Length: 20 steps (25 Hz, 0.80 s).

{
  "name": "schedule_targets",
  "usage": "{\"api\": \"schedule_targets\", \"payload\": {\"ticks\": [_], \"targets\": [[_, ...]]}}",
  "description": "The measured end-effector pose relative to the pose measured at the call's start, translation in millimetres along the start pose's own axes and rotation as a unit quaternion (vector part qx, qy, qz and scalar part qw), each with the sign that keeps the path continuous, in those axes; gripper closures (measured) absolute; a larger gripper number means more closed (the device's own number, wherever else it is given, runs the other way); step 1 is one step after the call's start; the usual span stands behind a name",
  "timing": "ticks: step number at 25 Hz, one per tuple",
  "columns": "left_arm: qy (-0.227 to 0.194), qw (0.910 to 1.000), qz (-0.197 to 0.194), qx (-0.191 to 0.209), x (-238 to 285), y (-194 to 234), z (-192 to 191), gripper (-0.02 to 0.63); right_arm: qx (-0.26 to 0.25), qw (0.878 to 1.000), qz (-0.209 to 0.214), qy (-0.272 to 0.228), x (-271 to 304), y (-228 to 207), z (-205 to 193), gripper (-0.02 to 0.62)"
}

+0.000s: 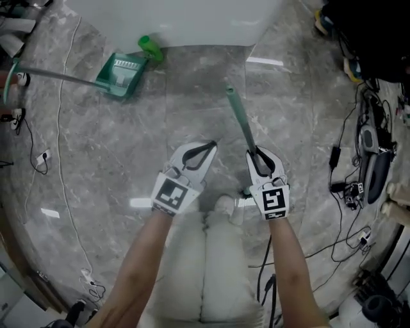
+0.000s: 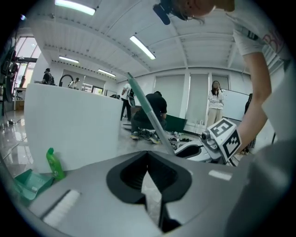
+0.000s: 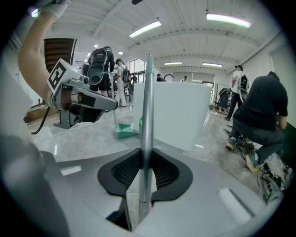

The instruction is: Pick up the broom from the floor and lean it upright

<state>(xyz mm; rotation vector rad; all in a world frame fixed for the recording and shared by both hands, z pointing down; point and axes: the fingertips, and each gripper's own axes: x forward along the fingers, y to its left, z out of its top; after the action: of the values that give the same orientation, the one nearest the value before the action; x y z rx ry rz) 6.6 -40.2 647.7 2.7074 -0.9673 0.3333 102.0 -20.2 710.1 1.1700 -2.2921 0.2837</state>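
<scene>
Grey-green broom handle clamped in right gripper, angled toward white counter. Left gripper jaws together, empty. Lift underway; next: tip pole upright, lean it against counter.

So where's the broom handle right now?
Head view, right of centre: the broom handle is clamped in the right gripper, beside the left gripper.

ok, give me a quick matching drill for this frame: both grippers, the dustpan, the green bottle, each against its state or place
1 left gripper
2 right gripper
3 dustpan
4 green bottle

A upright beside the white counter
B shut on the broom handle
C shut, holding nothing
D lying on the floor, its long handle running left

Pairs: 1-C, 2-B, 3-D, 4-A
</scene>
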Motion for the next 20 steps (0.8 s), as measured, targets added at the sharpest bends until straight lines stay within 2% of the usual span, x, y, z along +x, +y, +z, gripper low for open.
{"api": "schedule_targets", "payload": {"ticks": [6, 10, 14, 17, 20], "targets": [[-0.020, 0.9998, -0.003, 0.007, -12.1, -15.5, 68.9, 0.606, 0.030, 0.994, -0.043, -0.092, -51.0, -21.2, 86.5, 0.518], [-0.036, 0.9992, 0.005, 0.018, -28.7, -19.7, 133.7, 0.606, 0.050, 0.988, -0.066, -0.131, -85.9, -32.4, 163.2, 0.520], [-0.058, 0.9974, 0.029, 0.031, -48.3, -14.8, 204.6, 0.606, 0.055, 0.978, -0.081, -0.186, -115.5, -42.1, 253.5, 0.520], [-0.068, 0.9956, 0.054, 0.035, -59.9, -8.0, 247.5, 0.606, 0.055, 0.974, -0.089, -0.202, -131.3, -48.0, 303.3, 0.520], [-0.074, 0.9938, 0.075, 0.037, -67.5, -6.3, 283.0, 0.606, 0.061, 0.975, -0.092, -0.194, -142.1, -52.9, 326.7, 0.522]]}}
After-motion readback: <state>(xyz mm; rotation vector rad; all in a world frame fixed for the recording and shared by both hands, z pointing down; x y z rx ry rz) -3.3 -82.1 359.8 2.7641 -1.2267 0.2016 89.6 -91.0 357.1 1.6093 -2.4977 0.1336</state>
